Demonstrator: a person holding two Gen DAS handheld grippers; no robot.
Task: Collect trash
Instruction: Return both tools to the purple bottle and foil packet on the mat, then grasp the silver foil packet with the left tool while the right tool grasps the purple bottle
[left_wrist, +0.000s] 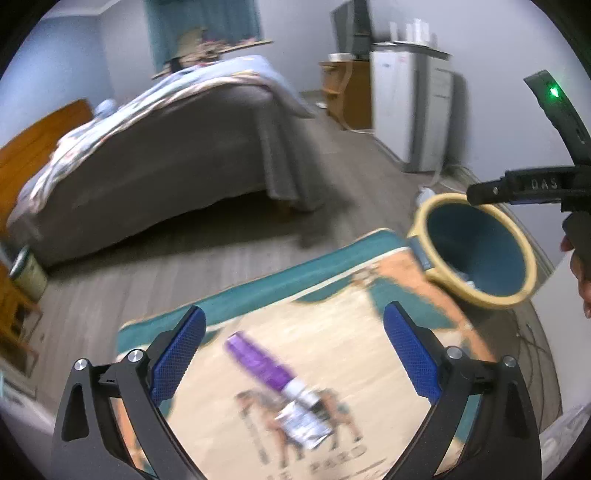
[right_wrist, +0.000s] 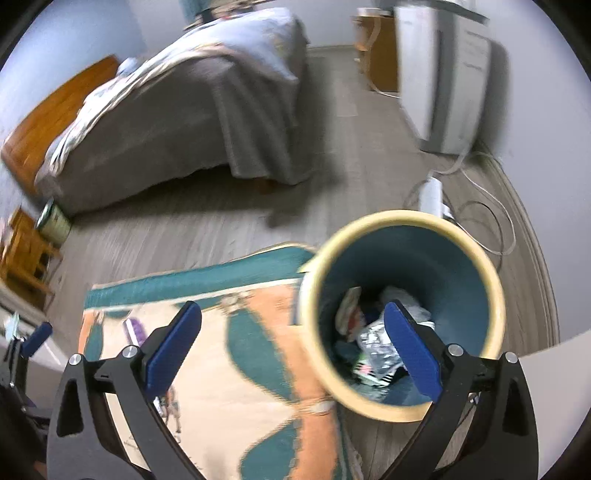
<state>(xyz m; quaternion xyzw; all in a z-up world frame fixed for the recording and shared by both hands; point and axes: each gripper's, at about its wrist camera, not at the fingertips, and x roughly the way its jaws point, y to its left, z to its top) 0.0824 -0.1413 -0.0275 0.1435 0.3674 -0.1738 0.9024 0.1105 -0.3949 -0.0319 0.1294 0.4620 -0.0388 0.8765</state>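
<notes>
A purple and white wrapper (left_wrist: 275, 384) lies on the patterned rug (left_wrist: 351, 332), below and between the blue pads of my left gripper (left_wrist: 295, 328), which hangs open above it with nothing held. A yellow-rimmed bin (left_wrist: 476, 247) with a teal inside stands at the rug's right edge. In the right wrist view my right gripper (right_wrist: 293, 325) is open and empty over the near left rim of the bin (right_wrist: 402, 310), where crumpled trash (right_wrist: 373, 343) lies at the bottom. The purple wrapper (right_wrist: 133, 329) shows small at the left, near the left gripper (right_wrist: 37, 339).
A bed (left_wrist: 166, 162) with a grey skirt stands across the wooden floor. A white fridge (left_wrist: 410, 110) and a wooden cabinet (left_wrist: 351, 92) line the far wall. A white power strip (right_wrist: 430, 195) with loose cables lies behind the bin. A small tin pail (right_wrist: 55, 221) sits by wooden furniture at the left.
</notes>
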